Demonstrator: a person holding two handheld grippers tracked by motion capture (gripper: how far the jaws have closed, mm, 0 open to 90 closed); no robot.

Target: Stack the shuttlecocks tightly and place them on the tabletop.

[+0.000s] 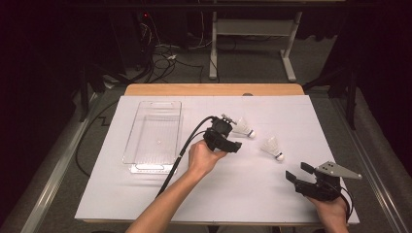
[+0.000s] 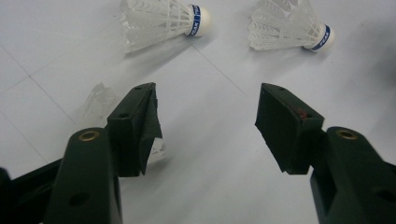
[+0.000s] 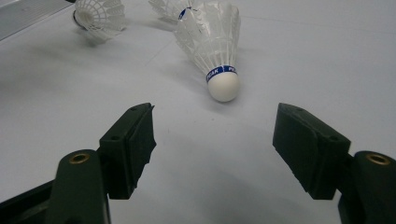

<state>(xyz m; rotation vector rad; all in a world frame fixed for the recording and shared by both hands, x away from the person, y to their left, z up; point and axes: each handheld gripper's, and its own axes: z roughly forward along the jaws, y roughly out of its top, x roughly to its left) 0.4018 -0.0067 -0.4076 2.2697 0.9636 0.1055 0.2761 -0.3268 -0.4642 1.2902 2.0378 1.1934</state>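
Observation:
Three white feather shuttlecocks with blue-banded cork heads lie on the white table sheet [image 1: 145, 194]. In the high view one shuttlecock [image 1: 243, 127] lies just right of my left gripper [image 1: 228, 141], and another shuttlecock [image 1: 272, 147] lies farther right. The left gripper view has my left gripper [image 2: 208, 100] open over bare sheet, two shuttlecocks [image 2: 159, 21] [image 2: 289, 28] ahead of it, and a third shuttlecock [image 2: 100, 100] partly hidden behind its left jaw. My right gripper [image 1: 297, 171] [image 3: 215, 121] is open near the front right, with the nearest shuttlecock [image 3: 212, 42] a short way ahead, cork end towards it.
A clear plastic tray [image 1: 131, 145] stands on the left half of the sheet with nothing visible in it. The left gripper's cable [image 1: 175, 165] trails past the tray's front right corner. Beyond the wooden table edge [image 1: 214, 90] are floor cables and a desk frame.

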